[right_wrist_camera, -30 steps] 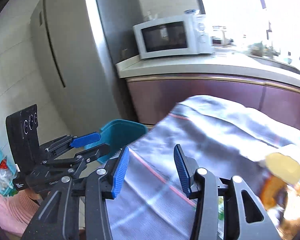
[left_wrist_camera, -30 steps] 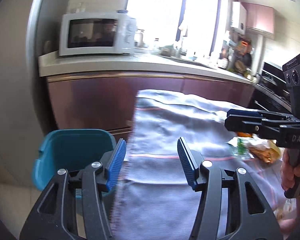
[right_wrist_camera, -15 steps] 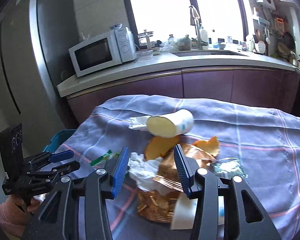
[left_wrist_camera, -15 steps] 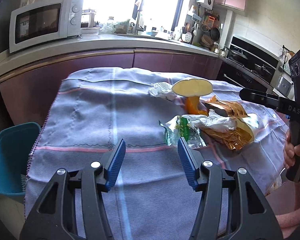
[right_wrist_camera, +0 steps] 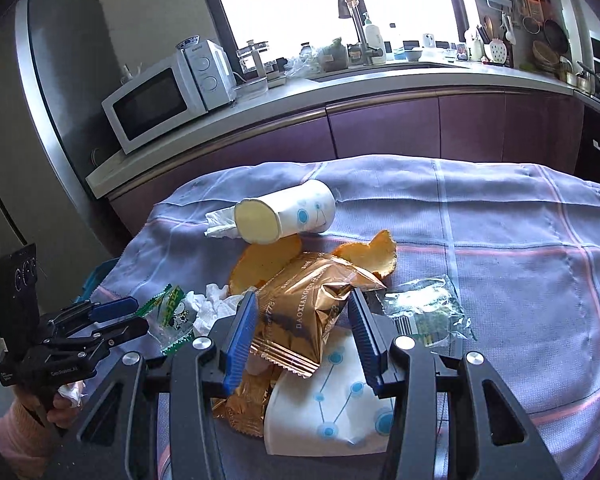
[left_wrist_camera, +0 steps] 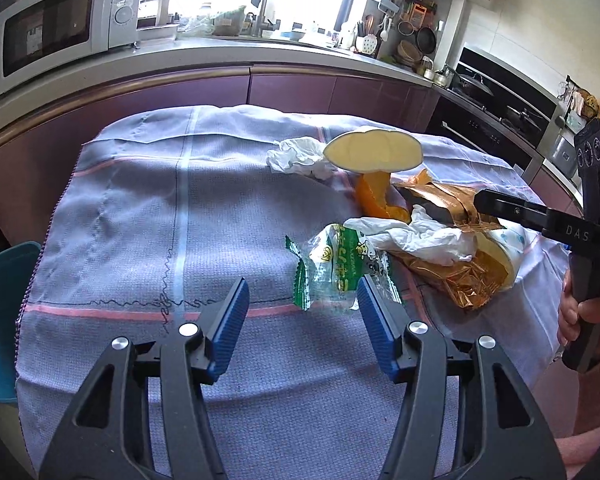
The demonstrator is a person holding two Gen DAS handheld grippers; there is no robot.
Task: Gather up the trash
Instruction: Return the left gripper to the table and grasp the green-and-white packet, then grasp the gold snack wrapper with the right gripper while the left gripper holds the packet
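**Trash heaped on cloth-covered bench, both tools poised over it**

The trash lies in one loose heap on the bench [left_wrist_camera: 148,208], which is covered by a lilac checked cloth [right_wrist_camera: 520,220]. A gold snack bag [right_wrist_camera: 308,312] sits at the middle of the heap, resting partly on a flattened white paper cup with blue dots [right_wrist_camera: 332,412]. Orange peel [right_wrist_camera: 364,256] lies just behind the bag. Behind the peel a second paper cup [right_wrist_camera: 288,216] lies on its side, its open mouth turned toward the fridge side, with a crumpled white tissue [left_wrist_camera: 296,156] touching it. A green-and-clear wrapper [left_wrist_camera: 332,268] lies at the heap's near left edge, beside a crumpled white glove or tissue [left_wrist_camera: 416,236]. A small clear packet [right_wrist_camera: 424,312] lies just right of the gold bag.

The right tool [right_wrist_camera: 302,332] stands half open, its blue pads on either side of the gold bag; no pad presses on it. The left tool [left_wrist_camera: 302,316] is also half open and holds nothing; the green wrapper lies just ahead, between its tips.

A teal bin [left_wrist_camera: 0,320] stands beside the bench's left edge. Behind are a purple-fronted counter [right_wrist_camera: 420,120], a microwave [right_wrist_camera: 160,104] and a fridge [right_wrist_camera: 52,80].
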